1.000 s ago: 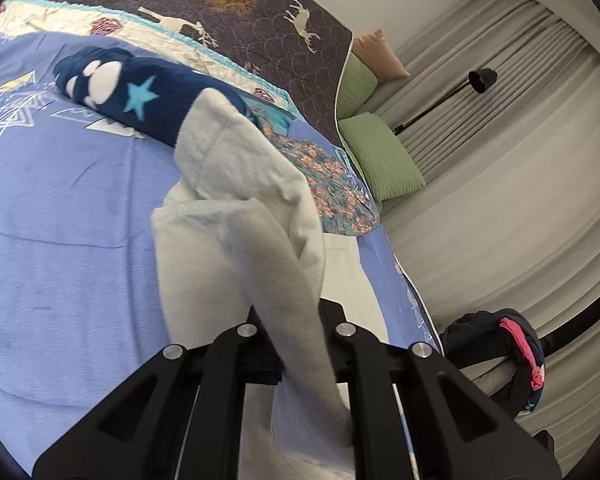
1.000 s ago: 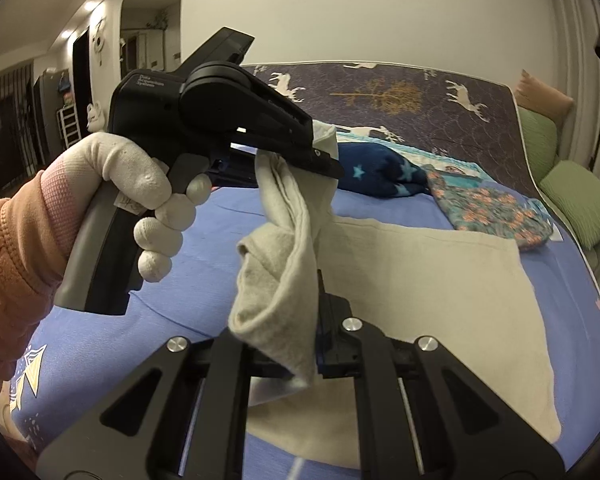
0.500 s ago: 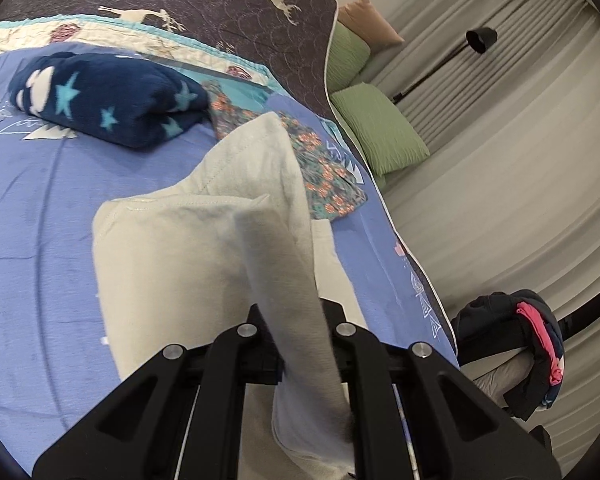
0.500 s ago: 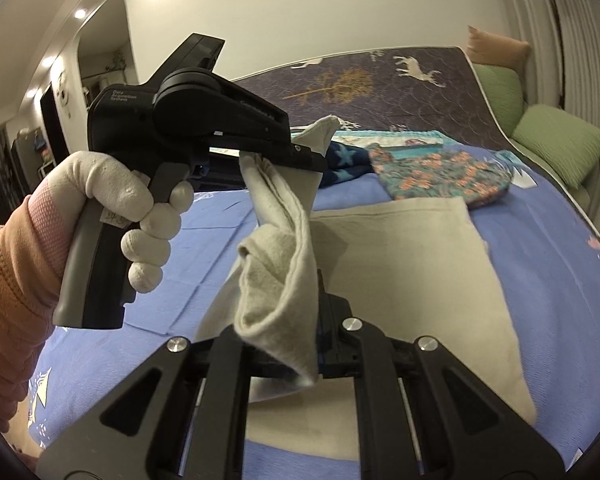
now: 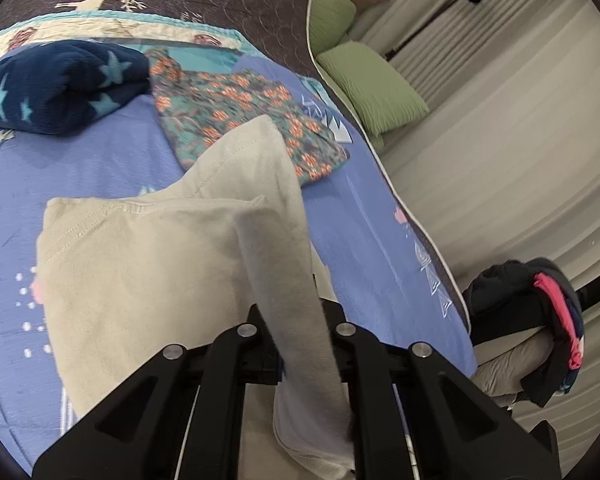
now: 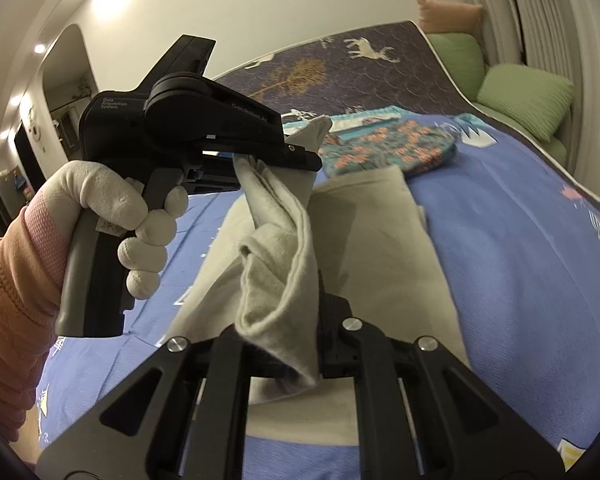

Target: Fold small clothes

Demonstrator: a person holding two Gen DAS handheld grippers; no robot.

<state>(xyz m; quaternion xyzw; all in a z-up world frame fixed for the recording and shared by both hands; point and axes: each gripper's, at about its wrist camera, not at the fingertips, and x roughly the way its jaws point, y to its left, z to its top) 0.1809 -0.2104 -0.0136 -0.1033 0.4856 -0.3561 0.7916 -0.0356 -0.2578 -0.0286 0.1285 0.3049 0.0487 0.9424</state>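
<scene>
- Your left gripper is clamped on a bunched edge of the pale grey-beige cotton garment; the cloth runs up between its black fingers and spills down over the frame below them.
- Ahead of that gripper the garment lies doubled on the blue printed bedsheet, with a stitched hem along its far edge and one corner standing up in a peak.
- Beyond the peak, further along the fingers' line, lies a folded teal cloth with orange flowers; to its left sits a rolled navy fleece with light blue stars.
- Your right gripper is pinched on another fold of the same garment, which hangs as a thick twisted bundle just in front of its fingers.
- Straight ahead of the right gripper, your white-gloved left hand holds the left gripper side-on, raised above the sheet, with the garment stretched between the two tools.
- The rest of the garment lies flat on the sheet beneath and ahead of the right gripper.
- Off to the right of both tools, green cushions rest past the bed's edge.
</scene>
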